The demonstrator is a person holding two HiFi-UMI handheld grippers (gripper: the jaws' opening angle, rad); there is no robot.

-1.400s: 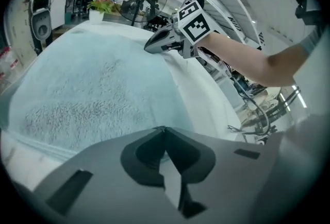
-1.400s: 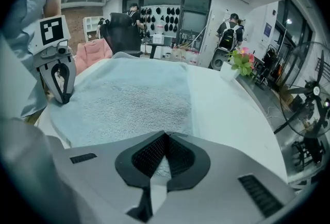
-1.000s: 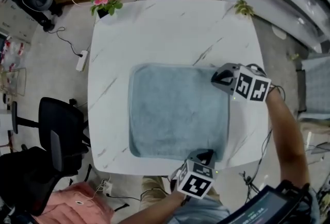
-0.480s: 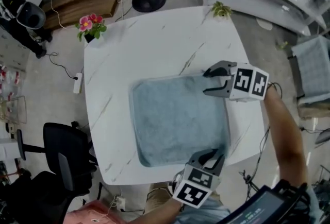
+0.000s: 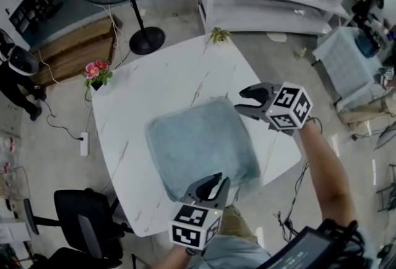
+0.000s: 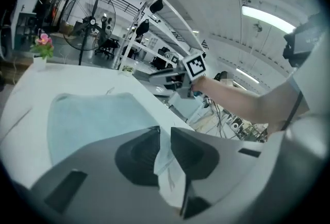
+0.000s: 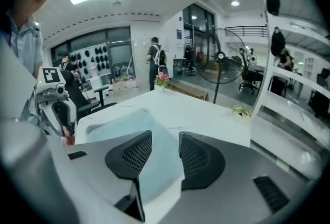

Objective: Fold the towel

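no text, label, brand or number can be read here.

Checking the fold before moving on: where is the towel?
Head view: the towel lies flat, near right on the table, its right edge running between the left gripper and right gripper.
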